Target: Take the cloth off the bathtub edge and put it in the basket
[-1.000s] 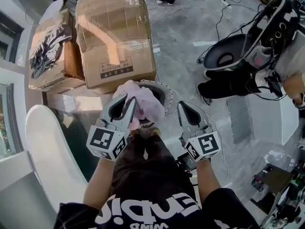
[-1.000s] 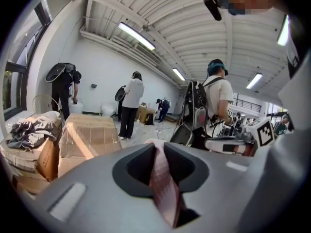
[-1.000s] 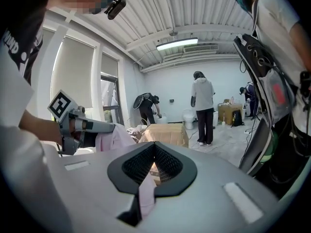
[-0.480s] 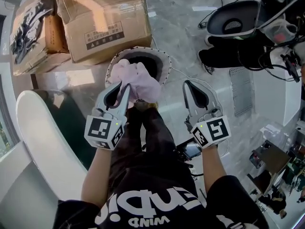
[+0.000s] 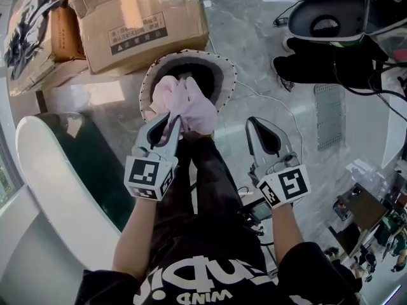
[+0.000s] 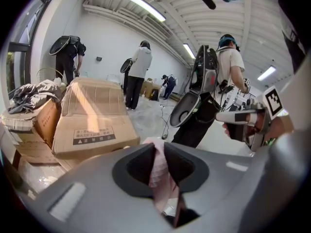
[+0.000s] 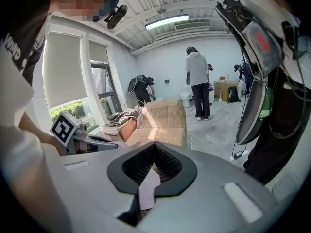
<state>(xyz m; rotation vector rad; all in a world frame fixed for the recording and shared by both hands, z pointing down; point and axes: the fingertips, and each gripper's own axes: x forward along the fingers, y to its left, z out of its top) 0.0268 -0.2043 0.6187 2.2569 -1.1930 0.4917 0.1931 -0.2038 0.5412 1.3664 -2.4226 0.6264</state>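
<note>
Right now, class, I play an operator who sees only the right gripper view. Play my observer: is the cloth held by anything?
Observer: Yes. The left hand-held gripper is shut on the pink cloth; the left gripper view shows it pinched between the jaws.
Operator: What is around it?
Observer: In the head view the cloth overlaps the near rim of the round basket, whose dark opening faces up. A cardboard box stands just beyond the basket. Whether cloth and basket touch, I cannot tell.
</note>
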